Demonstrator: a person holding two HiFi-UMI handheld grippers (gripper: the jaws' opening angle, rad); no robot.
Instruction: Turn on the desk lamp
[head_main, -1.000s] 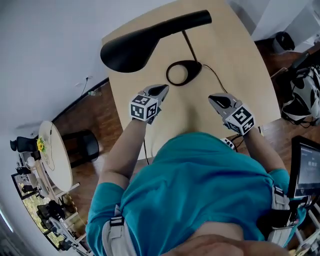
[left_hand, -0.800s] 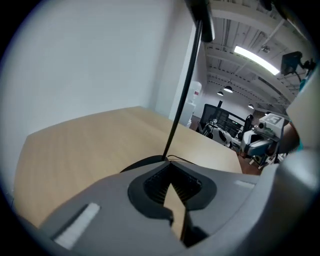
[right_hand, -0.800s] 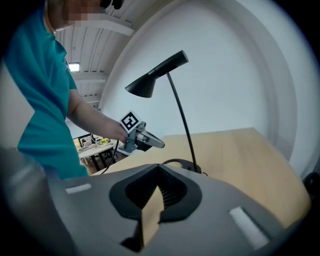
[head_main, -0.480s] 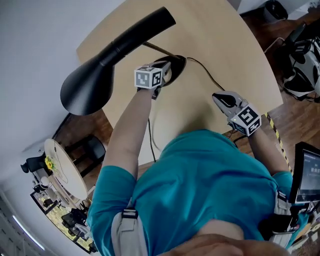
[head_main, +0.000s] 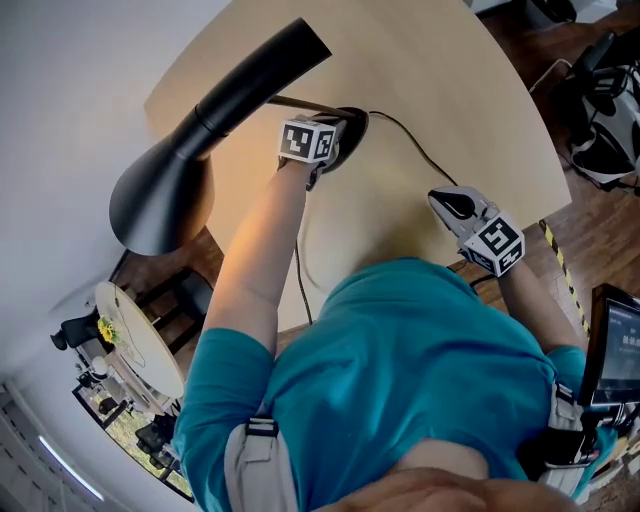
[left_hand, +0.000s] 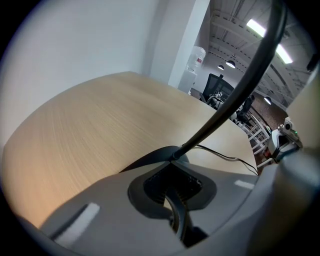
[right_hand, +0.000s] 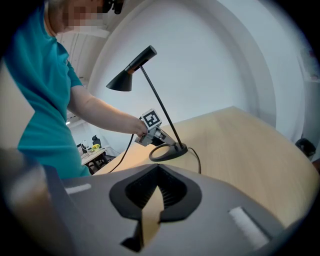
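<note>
One desk lamp is counted at the upper left of the head view, standing on one wooden table. Two grippers are counted: the left gripper at upper centre and the right gripper at centre right. One black cable, one round side table at lower left and one screen at the right edge are counted

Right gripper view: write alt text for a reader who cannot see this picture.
A black desk lamp stands on a pale wooden table, and a person in a teal shirt holds the left gripper at its ring-shaped base. The right gripper fills the foreground, jaws closed on nothing.
</note>
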